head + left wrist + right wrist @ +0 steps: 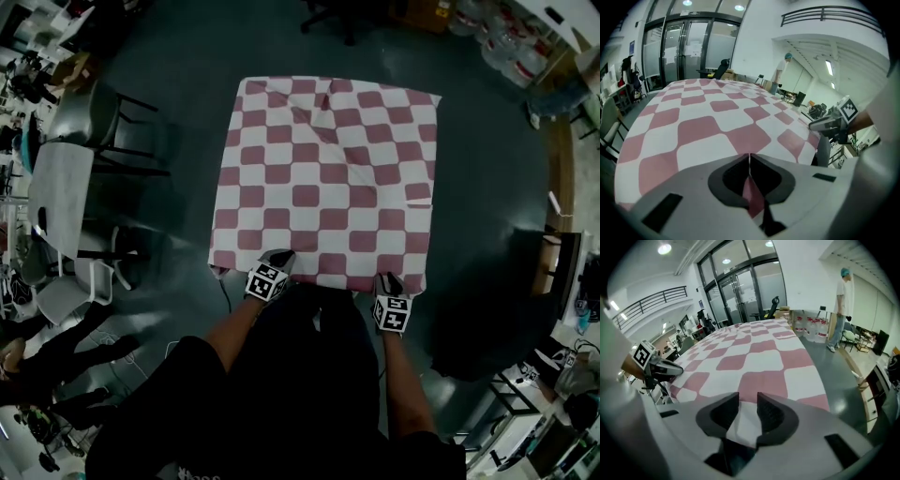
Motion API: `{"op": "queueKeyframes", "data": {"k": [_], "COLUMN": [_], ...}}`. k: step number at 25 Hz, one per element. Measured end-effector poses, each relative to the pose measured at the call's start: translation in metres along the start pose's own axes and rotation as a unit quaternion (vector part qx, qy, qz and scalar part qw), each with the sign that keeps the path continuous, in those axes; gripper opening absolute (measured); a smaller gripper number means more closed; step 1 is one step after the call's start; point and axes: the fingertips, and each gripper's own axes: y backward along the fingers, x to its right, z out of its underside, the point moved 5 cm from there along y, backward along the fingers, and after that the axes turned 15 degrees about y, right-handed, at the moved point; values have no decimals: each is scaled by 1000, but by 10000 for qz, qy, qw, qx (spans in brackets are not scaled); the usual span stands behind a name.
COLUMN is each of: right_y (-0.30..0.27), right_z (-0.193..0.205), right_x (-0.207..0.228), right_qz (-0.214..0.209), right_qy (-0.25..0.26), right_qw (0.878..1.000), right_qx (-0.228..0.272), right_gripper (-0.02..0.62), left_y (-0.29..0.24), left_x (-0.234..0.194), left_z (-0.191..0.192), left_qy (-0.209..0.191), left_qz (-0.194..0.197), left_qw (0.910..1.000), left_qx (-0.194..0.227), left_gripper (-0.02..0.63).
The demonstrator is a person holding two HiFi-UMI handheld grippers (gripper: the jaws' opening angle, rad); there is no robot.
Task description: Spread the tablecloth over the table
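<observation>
Head view: checked red/white tablecloth (328, 178) lies spread flat over the worktop, covering it fully; a few creases at far edge, near edge hangs toward the person. Left gripper (278, 257) sits at near edge, left of centre; right gripper (386, 279) at near-right corner. Dark floor (487, 197) around, chairs (94, 117) off to the left.

Left gripper view: jaws pressed together, pinching a fold of the cloth edge; rest of the cloth stretches away flat. Right gripper visible at right, by cloth edge.

Right gripper view: jaws spread, white cloth edge lies in the gap, pads not clamping it. Person (841, 310) stands in bkgd, well apart from the worktop.
</observation>
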Motion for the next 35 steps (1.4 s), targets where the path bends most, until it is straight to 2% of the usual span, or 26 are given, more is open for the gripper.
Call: {"op": "queueKeyframes", "data": {"k": [3,7,9,12,15,17,20,24,28,32,35], "right_y": [1,3,10,19,19,14,-2,-34,-65,-109,-143], "right_z": [0,-5,-13,-36,-65,-88,-120,-158,-207,-235,-251], "right_x": [-20,-29,-27,-8,24,45,75,104,156,191,204], "right_qz": [177,172,166,352,496,594,655,221,-13,-290,-362], "right_qy": [-97,-352,-523,-487,-443,-342,-164,121,576,873,869], "right_qw": [9998,9987,9982,9982,9977,9974,9971,9989,9968,9948,9950], "right_qx": [-61,-318,-256,-16,134,214,341,407,563,434,341], "right_gripper": [165,176,171,148,115,57,29,29,31,29,29], "left_y": [7,12,18,10,-13,-27,-54,-84,-120,-147,-174], "left_x": [-8,-10,-6,11,35,52,71,86,102,108,108], "left_z": [5,4,-6,-34,-65,-86,-120,-164,-218,-247,-258], "left_qy": [-34,-318,-311,-212,-190,-167,-239,-266,-239,-320,-210], "left_qz": [84,533,781,1162,1308,1284,1311,926,500,154,78], "left_qw": [9999,9973,9960,9930,9910,9912,9905,9946,9967,9968,9976], "left_qx": [-96,-396,-294,35,204,276,332,380,595,714,657], "left_gripper": [21,23,23,23,23,21,21,21,21,21,21]}}
